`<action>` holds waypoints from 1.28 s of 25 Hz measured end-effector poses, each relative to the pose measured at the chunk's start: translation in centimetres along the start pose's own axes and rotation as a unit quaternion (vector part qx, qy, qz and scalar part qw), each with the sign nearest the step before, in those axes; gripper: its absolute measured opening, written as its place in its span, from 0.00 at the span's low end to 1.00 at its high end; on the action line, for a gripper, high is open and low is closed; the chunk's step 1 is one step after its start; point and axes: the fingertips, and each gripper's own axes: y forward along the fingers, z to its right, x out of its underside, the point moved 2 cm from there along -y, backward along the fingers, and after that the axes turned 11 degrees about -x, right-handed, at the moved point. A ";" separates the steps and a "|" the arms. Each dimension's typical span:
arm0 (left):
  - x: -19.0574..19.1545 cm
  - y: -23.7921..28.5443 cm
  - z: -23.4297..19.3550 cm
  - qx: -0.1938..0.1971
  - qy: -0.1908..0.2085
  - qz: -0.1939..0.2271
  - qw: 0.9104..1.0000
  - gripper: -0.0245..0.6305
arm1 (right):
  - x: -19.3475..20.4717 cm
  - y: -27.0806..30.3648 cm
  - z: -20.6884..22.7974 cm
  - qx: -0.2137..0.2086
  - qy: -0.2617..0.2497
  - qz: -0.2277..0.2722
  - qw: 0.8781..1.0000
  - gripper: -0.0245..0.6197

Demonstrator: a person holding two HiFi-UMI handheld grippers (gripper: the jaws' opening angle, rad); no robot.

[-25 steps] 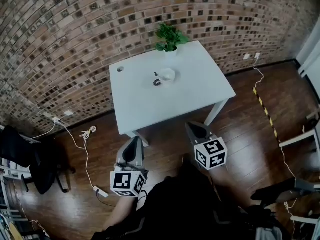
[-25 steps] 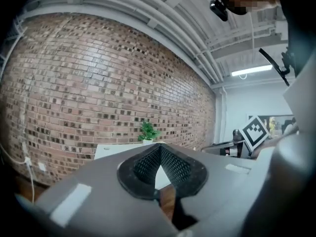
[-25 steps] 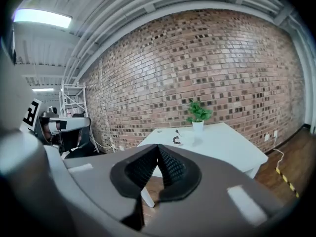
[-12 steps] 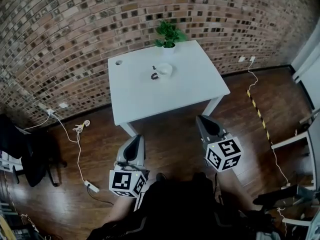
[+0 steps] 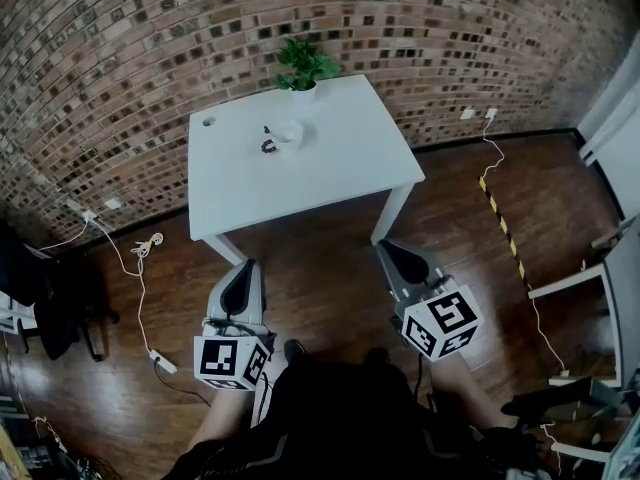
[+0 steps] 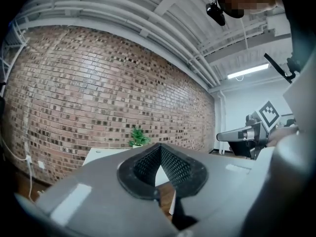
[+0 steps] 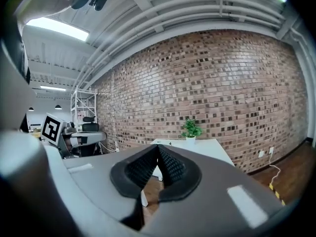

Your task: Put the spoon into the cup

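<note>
A white cup stands toward the far side of the white table. Just left of it lies a small dark object, which may be the spoon but is too small to tell. Both grippers hang over the wooden floor on the near side of the table, well short of it. My left gripper is shut and holds nothing; its pads meet at the tip in the left gripper view. My right gripper is likewise shut and bare. Both point level toward the table.
A potted plant stands at the table's far edge against the brick wall. Cables and a power strip lie on the floor at left, beside a black chair. A yellow-black strip and white furniture are at right.
The table has shifted left and up in the head view as the person moves. Both grippers have been carried along and sit slightly higher; their jaws have stayed shut.
</note>
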 end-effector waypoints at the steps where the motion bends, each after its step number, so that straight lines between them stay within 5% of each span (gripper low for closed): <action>1: 0.0 -0.2 1.5 0.000 0.000 -0.002 1.000 0.04 | 0.3 -1.2 0.5 -0.005 0.002 -0.002 1.000 0.05; 12: 2.0 -3.4 14.7 -0.051 -0.032 -0.036 0.998 0.04 | 2.4 -11.2 5.6 -0.073 0.021 -0.012 0.997 0.05; 19: 0.9 -6.5 14.1 -0.074 -0.027 -0.039 0.996 0.04 | 1.3 -12.1 4.1 -0.091 0.004 0.005 0.996 0.05; 32: 0.1 -9.2 11.2 -0.050 -0.037 -0.020 0.998 0.04 | 0.4 -11.2 -0.2 -0.082 -0.001 0.013 0.997 0.05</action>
